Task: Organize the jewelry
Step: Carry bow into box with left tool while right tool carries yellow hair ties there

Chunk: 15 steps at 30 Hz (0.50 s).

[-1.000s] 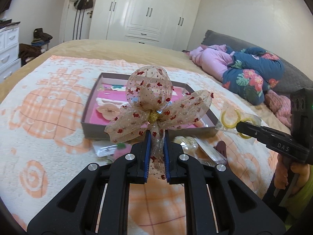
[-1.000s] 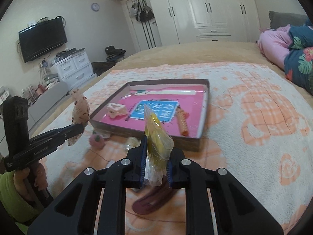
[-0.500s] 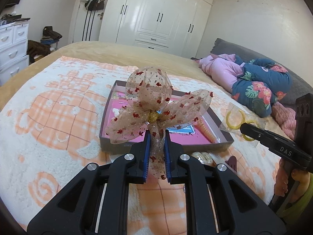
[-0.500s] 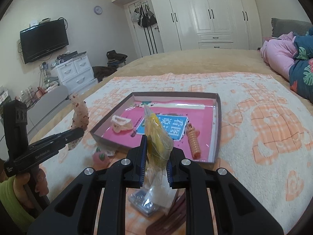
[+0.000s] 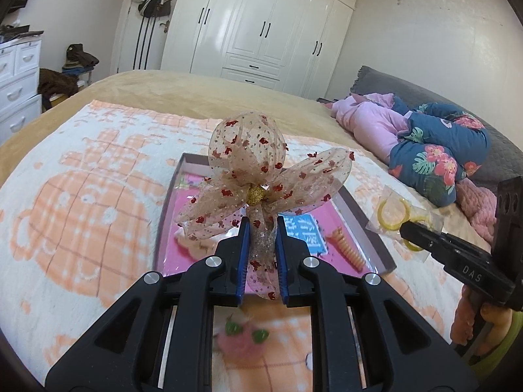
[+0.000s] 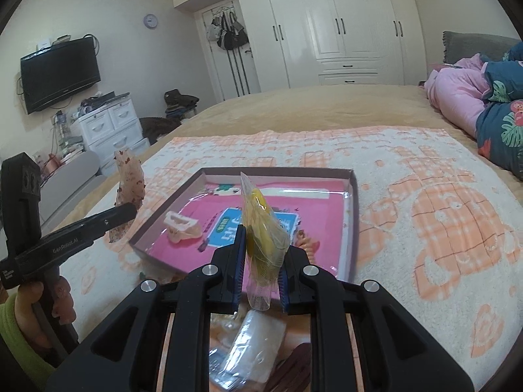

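My left gripper grips the tail of a sheer beige bow with red specks, upright over the near edge of the grey box with a pink floor; its jaws are opening, and the tail is still pinched between the pads. The right gripper is shut on a clear bag of yellow rings, also above the box's near edge. Inside lie a cream hair claw, a blue card and an orange spiral. Each gripper shows in the other's view: right gripper, left gripper.
The box rests on a white and orange blanket on a bed. In front of it lie a pink fuzzy piece with green bits, clear packets and a dark red clip. Pink and floral bedding is heaped at the right.
Both grippers have moved forward with their loads, so the box now lies closer and more directly beneath them. The loose items in front of the box have slipped under the fingers.
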Each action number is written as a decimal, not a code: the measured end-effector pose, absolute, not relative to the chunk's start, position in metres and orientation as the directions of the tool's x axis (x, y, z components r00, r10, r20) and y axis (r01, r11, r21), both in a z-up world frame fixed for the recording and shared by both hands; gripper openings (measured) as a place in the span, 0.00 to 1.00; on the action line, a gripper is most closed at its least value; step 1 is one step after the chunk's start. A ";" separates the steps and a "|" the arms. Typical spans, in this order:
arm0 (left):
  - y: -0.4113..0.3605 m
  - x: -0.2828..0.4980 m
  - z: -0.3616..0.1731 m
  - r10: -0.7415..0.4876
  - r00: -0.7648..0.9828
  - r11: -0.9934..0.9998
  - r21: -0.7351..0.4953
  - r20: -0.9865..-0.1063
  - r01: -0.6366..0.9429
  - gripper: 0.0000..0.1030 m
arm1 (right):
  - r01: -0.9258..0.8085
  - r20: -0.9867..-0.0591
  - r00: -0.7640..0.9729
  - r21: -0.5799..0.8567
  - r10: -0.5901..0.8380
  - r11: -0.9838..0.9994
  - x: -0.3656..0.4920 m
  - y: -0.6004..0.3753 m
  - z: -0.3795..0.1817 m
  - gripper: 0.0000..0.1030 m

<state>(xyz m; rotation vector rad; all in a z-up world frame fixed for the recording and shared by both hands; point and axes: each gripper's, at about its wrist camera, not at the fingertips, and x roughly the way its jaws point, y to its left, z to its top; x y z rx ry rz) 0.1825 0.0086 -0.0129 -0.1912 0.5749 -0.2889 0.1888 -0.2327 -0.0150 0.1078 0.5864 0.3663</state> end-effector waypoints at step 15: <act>-0.020 0.226 -0.029 -0.350 0.752 0.935 -0.254 -0.558 0.247 0.09 | -0.212 -0.540 0.795 0.179 0.276 0.961 0.222 -0.252 -0.023 0.16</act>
